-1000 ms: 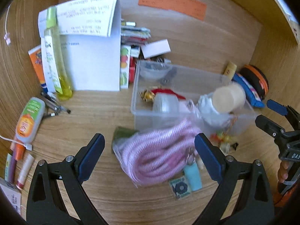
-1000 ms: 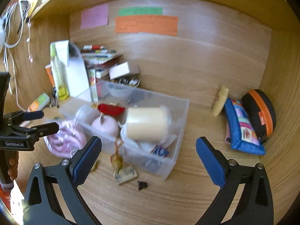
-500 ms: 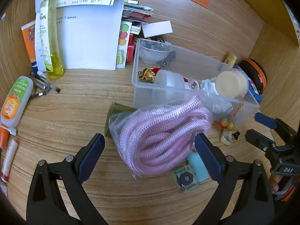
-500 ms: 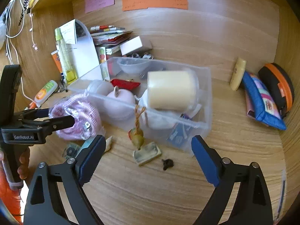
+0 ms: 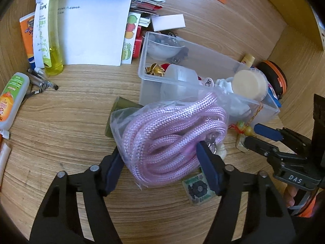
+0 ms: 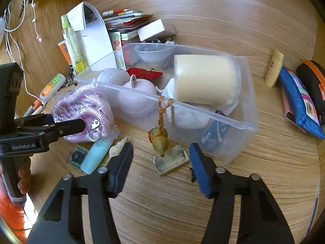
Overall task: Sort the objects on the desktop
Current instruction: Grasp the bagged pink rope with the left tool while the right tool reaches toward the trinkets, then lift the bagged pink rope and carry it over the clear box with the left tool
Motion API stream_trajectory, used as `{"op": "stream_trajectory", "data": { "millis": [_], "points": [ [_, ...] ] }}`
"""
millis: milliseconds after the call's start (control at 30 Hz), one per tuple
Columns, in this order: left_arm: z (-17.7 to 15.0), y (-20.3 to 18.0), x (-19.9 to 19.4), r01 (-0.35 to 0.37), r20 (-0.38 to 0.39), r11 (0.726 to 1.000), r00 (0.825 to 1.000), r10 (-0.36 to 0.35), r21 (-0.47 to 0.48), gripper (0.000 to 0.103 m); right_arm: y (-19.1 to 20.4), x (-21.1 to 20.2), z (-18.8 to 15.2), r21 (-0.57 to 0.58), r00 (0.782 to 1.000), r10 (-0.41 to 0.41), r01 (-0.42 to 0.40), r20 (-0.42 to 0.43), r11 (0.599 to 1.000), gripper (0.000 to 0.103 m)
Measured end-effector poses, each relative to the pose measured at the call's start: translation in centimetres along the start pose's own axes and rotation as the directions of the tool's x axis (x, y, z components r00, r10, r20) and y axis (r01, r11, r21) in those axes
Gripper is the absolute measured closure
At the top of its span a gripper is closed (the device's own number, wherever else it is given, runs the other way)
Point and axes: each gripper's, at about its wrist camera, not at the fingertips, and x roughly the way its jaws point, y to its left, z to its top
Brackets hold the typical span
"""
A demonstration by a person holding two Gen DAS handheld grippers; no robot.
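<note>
A clear bag of pink rope [image 5: 172,134] lies on the wooden desk in front of the clear plastic bin [image 5: 146,85]. My left gripper [image 5: 159,150] has its jaws closing, and both blue pads press the bag's sides; the right wrist view shows that gripper [image 6: 67,125] holding the bag [image 6: 91,103]. My right gripper [image 6: 161,148] is also closing around a small stone block [image 6: 170,160] and the gourd charm [image 6: 160,142], whose cord hangs from the bin's rim [image 6: 239,142]. Its pads are not touching the block. In the left wrist view the right gripper [image 5: 252,135] sits beside the charm.
A teal tube [image 6: 97,154], a green sticker card [image 5: 198,189] and a shell [image 6: 118,147] lie by the bag. The bin holds a cream roll [image 6: 203,79]. Papers [image 5: 91,30], a yellow bottle [image 5: 50,40] and a sunscreen bottle [image 5: 12,99] stand left; a blue pouch [image 6: 298,105] lies right.
Both grippers have come down and narrowed. The left jaws went from wide apart to gripping the rope bag. The right jaws drew in around the block and charm.
</note>
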Motion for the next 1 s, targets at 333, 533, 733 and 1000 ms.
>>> {"op": "stream_trajectory", "data": {
  "millis": [333,533,733,1000],
  "points": [
    [-0.8,-0.3,-1.5,0.001,0.040,1.000,0.999,-0.001,0.011,0.059,0.4,1.6,0.2,-0.005,1.000,0.011,-0.011,-0.027,1.000,0.087],
    [-1.4,-1.5,-3.1,0.038,0.064,0.997,0.997,-0.042,0.060,0.069,0.5,1.5,0.3,-0.006,0.999,0.029,-0.029,-0.031,1.000,0.088],
    [-1.0,-3.2,-3.2,0.058,0.068,0.992,0.995,-0.067,0.116,0.069,0.1,2.1,0.7,0.022,0.997,0.048,-0.047,-0.058,0.999,0.088],
    [-1.0,-4.4,-0.2,0.073,-0.007,0.987,0.997,-0.072,0.143,0.069,-0.5,2.2,0.9,0.062,0.995,0.082,-0.078,-0.064,0.995,0.081]
  ]
}}
